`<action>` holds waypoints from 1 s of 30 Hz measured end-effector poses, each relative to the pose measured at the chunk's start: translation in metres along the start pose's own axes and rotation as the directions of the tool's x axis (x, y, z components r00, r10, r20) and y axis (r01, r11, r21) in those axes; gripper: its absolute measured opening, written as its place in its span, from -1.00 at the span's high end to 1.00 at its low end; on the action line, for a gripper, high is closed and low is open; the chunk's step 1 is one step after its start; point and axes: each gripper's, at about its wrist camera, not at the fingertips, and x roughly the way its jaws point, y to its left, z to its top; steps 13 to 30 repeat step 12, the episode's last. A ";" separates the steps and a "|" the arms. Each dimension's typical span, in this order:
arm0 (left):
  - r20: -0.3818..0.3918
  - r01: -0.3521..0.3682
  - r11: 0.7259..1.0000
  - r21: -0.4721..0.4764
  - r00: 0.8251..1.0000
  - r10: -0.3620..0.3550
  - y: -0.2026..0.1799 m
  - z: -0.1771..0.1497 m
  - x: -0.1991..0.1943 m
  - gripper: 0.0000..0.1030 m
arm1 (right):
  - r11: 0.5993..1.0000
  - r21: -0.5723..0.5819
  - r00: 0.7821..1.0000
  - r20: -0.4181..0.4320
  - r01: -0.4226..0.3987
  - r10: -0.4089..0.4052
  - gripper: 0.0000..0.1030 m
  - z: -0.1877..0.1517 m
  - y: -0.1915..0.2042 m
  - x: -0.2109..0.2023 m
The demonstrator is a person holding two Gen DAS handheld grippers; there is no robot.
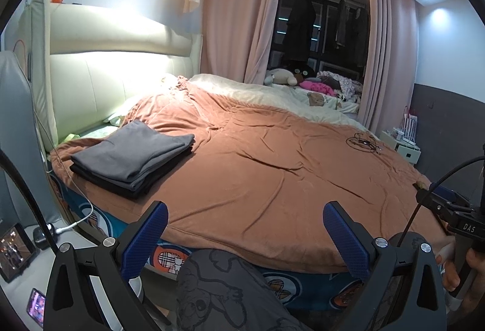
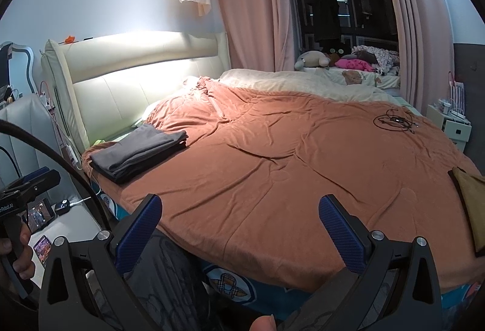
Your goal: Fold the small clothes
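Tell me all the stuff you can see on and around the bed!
folded clothes: one stack, grey on black, bed's left side near the headboard
blanket: one, orange-brown, covering the bed
cables: one tangle, black, far right on the blanket
headboard: one, cream, lit
stuffed toys: a few, white, brown and pink, by the window
curtains: pink, beside the window
yellowish cloth: one, right bed edge
left gripper: black with blue pads, open, empty
right gripper: same, open, empty
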 end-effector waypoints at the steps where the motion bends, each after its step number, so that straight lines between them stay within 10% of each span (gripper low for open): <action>1: 0.001 0.002 1.000 0.000 1.000 -0.002 0.000 0.000 -0.001 -0.99 | 1.000 0.000 1.000 0.001 0.001 -0.001 -1.00 -0.001 0.000 -0.001; 30: 0.026 0.017 1.000 0.018 0.999 -0.018 0.003 -0.004 -0.017 -0.99 | 1.000 0.006 1.000 0.001 0.013 -0.013 -1.00 -0.004 0.003 -0.003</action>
